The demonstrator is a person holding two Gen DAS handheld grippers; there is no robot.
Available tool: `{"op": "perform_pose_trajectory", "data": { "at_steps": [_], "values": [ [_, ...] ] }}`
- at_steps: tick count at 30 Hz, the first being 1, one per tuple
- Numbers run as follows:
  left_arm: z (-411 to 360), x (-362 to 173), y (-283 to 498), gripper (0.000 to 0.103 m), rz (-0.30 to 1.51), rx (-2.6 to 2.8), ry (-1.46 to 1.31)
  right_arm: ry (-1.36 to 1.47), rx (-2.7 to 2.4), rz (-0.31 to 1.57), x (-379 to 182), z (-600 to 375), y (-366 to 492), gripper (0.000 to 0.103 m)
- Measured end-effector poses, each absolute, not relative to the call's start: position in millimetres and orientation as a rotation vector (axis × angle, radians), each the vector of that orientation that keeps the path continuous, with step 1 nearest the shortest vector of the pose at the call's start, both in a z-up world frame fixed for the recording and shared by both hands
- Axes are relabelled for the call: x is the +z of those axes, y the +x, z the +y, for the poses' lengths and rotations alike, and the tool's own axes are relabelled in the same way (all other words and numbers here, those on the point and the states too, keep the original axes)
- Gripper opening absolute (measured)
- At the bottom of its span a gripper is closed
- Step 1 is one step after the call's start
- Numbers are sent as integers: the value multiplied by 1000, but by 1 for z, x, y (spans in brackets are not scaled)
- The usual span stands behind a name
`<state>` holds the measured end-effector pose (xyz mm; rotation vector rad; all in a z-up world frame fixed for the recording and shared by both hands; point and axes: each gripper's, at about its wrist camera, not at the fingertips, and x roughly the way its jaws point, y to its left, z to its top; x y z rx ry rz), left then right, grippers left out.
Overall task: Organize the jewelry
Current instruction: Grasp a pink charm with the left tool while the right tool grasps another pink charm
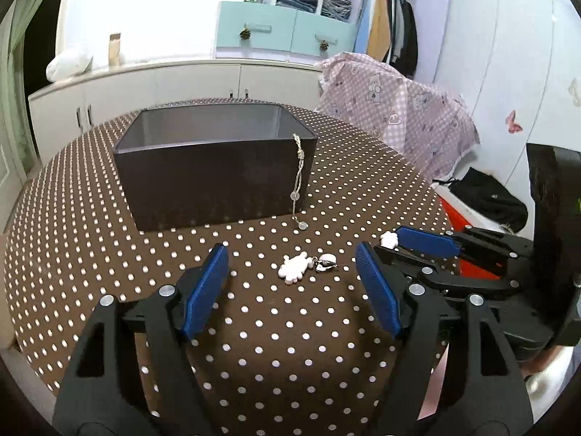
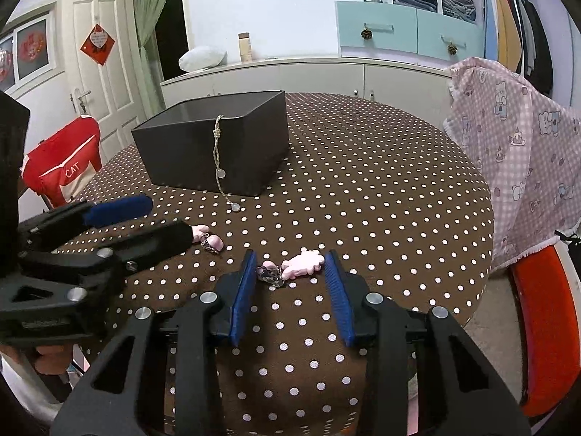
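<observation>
Altogether two pink charms point(image 2: 303, 263) on dotted table point(image 2: 363, 189), one box point(image 2: 214, 145), one cord point(image 2: 218, 156), left claw point(image 1: 292, 272) spread, right claw point(image 2: 290, 276) spread.

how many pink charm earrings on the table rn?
2. One pink charm earring lies between the right gripper's fingers; the other sits at the left gripper's tips. More may be inside the box.
</observation>
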<state>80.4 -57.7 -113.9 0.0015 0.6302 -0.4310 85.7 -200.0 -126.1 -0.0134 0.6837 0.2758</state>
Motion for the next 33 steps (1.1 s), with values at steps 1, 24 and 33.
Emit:
{"op": "perform_pose_trajectory", "data": {
  "at_steps": [1, 24, 33],
  "values": [
    [-60, -116, 85, 72, 661, -406, 18, -14, 276, 684, -126, -200, 86, 36],
    [-69, -120, 93, 16, 705, -380, 81, 14, 283, 678, -121, -209, 92, 33],
    [-64, -117, 91, 16, 684, -380, 69, 7, 280, 682, -118, -205, 98, 33]
  ]
}}
